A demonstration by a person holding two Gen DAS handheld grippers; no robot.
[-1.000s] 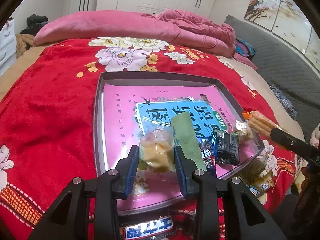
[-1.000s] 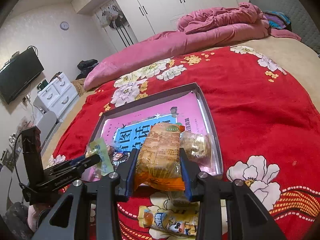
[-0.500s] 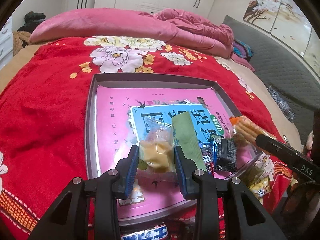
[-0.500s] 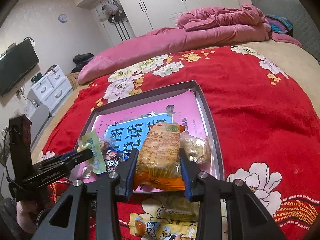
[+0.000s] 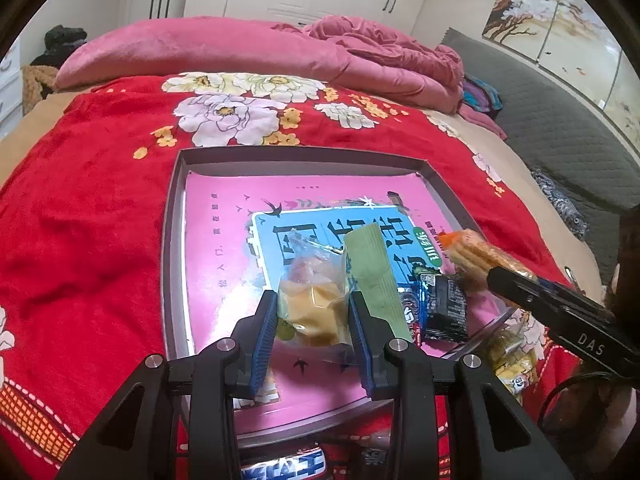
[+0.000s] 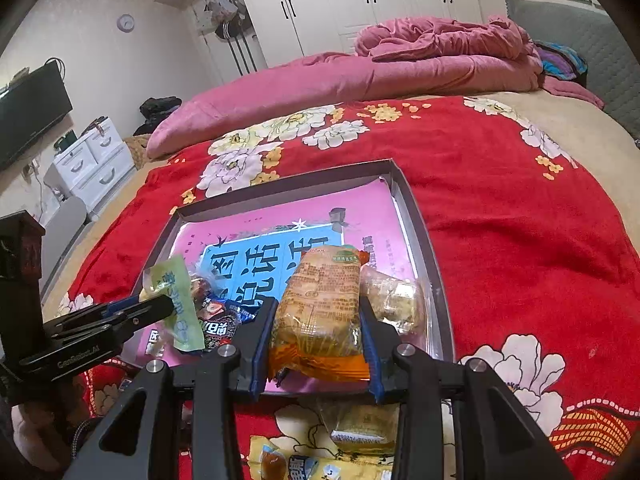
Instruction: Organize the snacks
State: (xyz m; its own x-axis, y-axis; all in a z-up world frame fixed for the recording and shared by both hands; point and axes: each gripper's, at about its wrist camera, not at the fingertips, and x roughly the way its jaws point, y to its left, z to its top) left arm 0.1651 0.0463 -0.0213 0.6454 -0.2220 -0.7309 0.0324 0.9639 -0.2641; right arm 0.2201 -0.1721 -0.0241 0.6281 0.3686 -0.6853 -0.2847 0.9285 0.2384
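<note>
Left gripper [image 5: 312,320] clamps a clear yellow snack bag [image 5: 310,300] at lower centre, over the grey tray [image 5: 170,248]. Right gripper [image 6: 318,340] clamps an orange snack packet [image 6: 320,308] above the tray's near right corner. 2 dark packets [image 5: 440,308] lie between.

Your left wrist camera looked forward and downward along its gripper's fingers from the near edge of the tray [image 5: 173,264], close over it, with the bed's pink bedding [image 5: 224,50] across the top of the frame. Your right wrist camera faced the same way from the tray's [image 6: 420,216] near right corner. Both views shared the tray and red blanket [image 5: 80,216], and each caught the other gripper at a lower side edge.
</note>
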